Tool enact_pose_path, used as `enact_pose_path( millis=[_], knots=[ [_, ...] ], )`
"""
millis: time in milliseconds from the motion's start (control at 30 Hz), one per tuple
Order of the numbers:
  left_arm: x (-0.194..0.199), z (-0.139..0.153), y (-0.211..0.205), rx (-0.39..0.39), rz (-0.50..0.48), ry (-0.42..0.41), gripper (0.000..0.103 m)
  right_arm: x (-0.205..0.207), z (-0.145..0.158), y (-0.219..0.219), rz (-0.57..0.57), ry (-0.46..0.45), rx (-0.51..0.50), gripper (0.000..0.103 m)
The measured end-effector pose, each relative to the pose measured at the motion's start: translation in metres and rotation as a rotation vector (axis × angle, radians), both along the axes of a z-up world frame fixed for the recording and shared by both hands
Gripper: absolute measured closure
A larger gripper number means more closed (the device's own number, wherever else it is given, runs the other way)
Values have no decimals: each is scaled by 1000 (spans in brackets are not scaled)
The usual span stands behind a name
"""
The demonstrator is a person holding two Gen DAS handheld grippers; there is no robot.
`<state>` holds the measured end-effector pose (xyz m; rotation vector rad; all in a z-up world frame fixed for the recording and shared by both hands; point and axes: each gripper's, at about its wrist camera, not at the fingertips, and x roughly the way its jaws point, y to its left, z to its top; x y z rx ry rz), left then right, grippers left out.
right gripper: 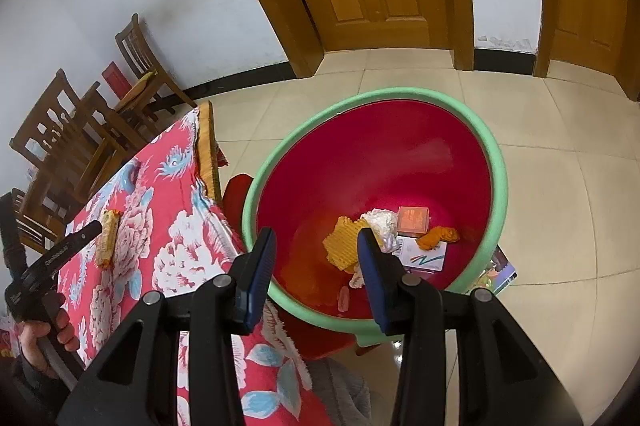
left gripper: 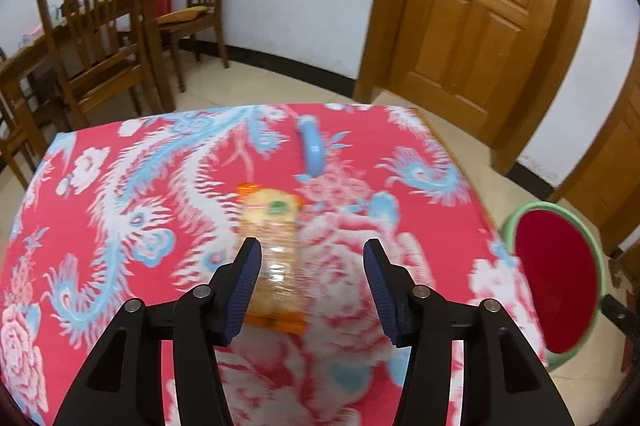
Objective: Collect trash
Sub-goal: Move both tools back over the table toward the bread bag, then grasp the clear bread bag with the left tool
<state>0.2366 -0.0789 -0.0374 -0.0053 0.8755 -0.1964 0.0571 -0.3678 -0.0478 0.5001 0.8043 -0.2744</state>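
Tabletop (left gripper: 120, 226): covered in a red cloth with a blue-and-white floral and phoenix print. Wooden chairs (left gripper: 92, 38) stand beyond it, near the white wall.

Basin (right gripper: 498, 162): green rim, red inside, off the tabletop's right edge. It holds trash: yellow wafer-like sheet (right gripper: 344, 240), white crumpled wad (right gripper: 380, 222), small orange box (right gripper: 414, 220), orange scrap (right gripper: 438, 236), white card (right gripper: 424, 254).

Left hand-held gripper (left gripper: 312, 258): over the tabletop, jaws partly open and gripping nothing. The snack packet (left gripper: 272, 254) lies flat on the cloth, its near half between the fingers, close to the left pad; contact cannot be told through the blur.

Right hand-held gripper (right gripper: 316, 246): above the basin's near rim, jaws partly open, empty.

Blue oblong object (left gripper: 313, 148): on the cloth beyond the packet, apart from it.
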Motion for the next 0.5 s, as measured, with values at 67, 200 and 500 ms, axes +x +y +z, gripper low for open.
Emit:
enact_pose_path(
  millis=[67, 200, 500],
  knots=[
    [5, -4, 5, 15, 13, 6, 48, 2, 2, 2, 3, 0, -5, 59],
    [14, -13, 11, 34, 21, 24, 48, 6, 5, 7, 14, -3, -9, 59],
    [23, -29, 20, 28, 45, 51, 48, 18, 17, 27, 58, -4, -39, 59]
  ],
)
